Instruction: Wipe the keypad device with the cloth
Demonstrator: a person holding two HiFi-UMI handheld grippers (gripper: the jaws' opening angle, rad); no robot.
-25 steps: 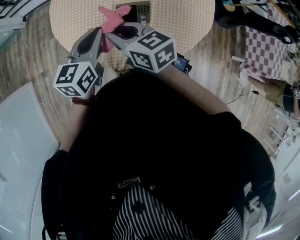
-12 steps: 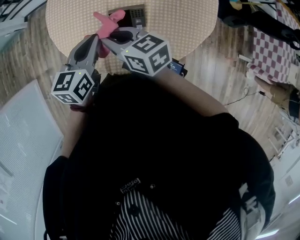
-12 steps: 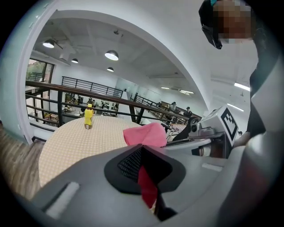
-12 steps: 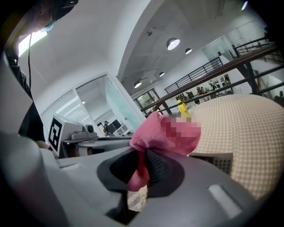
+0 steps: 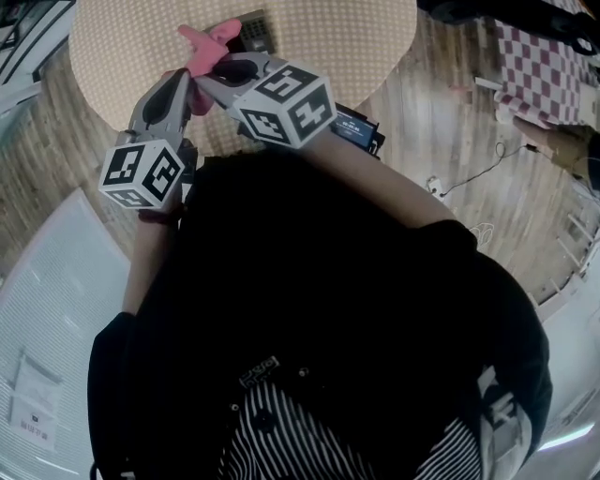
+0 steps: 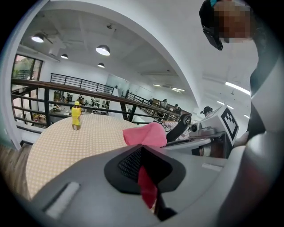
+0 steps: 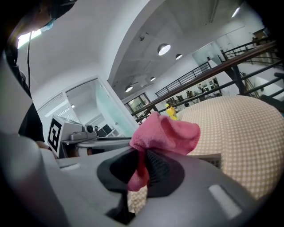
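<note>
Head view: the pink cloth is bunched between two hand-held grippers close to the keypad device, which lies on the round bench. The left hand-held gripper and right hand-held gripper are each clamped tight on a fold of the cloth. Wiping appears not yet begun. The next move likely calls for lowering the cloth flat onto the keypad device's face.

I note: cloth pink, soft nappy fabric; right tongs matt grey plastic, ribbed black pads; counter woven-looking; floor wood planks.
</note>
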